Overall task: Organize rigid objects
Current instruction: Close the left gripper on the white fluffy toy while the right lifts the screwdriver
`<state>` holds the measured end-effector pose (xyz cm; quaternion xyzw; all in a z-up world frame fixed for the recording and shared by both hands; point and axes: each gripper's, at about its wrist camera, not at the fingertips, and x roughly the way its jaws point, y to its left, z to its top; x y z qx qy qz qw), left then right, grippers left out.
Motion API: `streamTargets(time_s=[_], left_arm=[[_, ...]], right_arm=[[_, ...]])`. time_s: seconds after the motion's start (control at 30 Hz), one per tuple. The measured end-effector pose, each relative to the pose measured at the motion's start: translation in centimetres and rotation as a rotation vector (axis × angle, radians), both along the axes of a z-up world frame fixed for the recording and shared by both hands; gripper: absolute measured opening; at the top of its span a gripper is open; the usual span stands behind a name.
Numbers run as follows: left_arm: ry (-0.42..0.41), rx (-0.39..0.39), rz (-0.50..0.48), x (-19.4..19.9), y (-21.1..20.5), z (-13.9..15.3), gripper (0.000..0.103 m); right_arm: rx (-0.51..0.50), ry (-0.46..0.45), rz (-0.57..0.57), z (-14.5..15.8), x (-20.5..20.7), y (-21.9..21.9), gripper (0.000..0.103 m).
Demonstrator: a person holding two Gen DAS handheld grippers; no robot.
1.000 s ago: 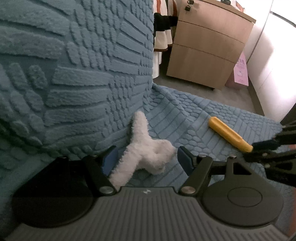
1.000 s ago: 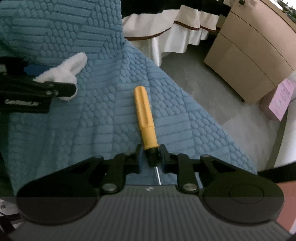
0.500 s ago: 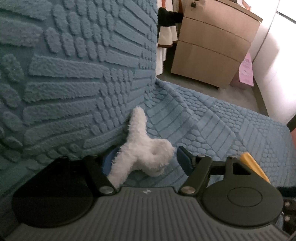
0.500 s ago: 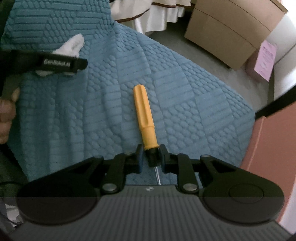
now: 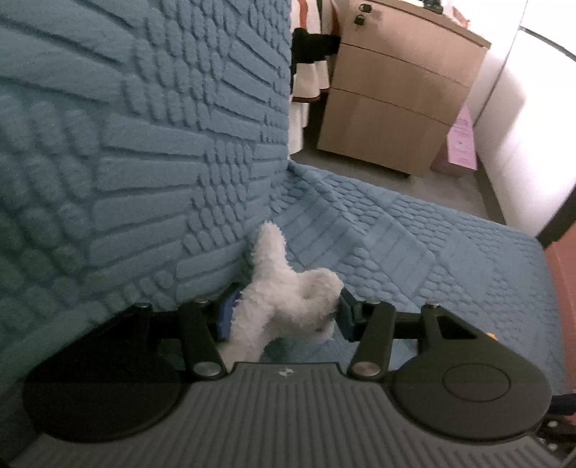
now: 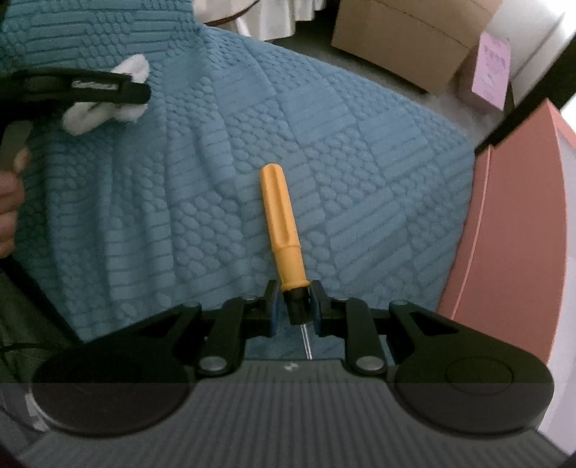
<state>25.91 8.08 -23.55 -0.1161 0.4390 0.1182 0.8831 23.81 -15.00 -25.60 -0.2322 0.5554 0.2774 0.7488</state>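
A white fluffy toy lies on the blue textured cover where the seat meets the upright back. My left gripper is around it with its jaws closing, and both blue pads touch the fluff. From the right wrist view that gripper shows at the upper left, with the toy poking out behind it. My right gripper is shut on the black collar of an orange-handled screwdriver. The handle points away over the cover and the thin metal shaft runs back towards the camera.
A wooden drawer cabinet stands across the grey floor, with a pink sign beside it. A salmon-pink panel borders the cover's right edge. A person's hand holds the left gripper. White skirted fabric hangs behind.
The left jaws have closed in onto the white toy. The right gripper has carried the screwdriver sideways and rolled, so the screwdriver has almost left the left wrist view.
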Motion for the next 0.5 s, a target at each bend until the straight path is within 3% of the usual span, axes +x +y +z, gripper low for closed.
streamTargets(time_s=[0.27,0.5], left_arm=[[-0.020,-0.121,0.037,-3.4,-0.1,2.0,0.056],[-0.012,-0.144,0.000,-5.5,-2.4,2.7,0.056]], right_arm=[[0.031,0.008,-0.077,-0.2,-1.3,-1.4,0.021],[0.053,-0.008,-0.110,0.4,-2.8,-2.0,0.021]])
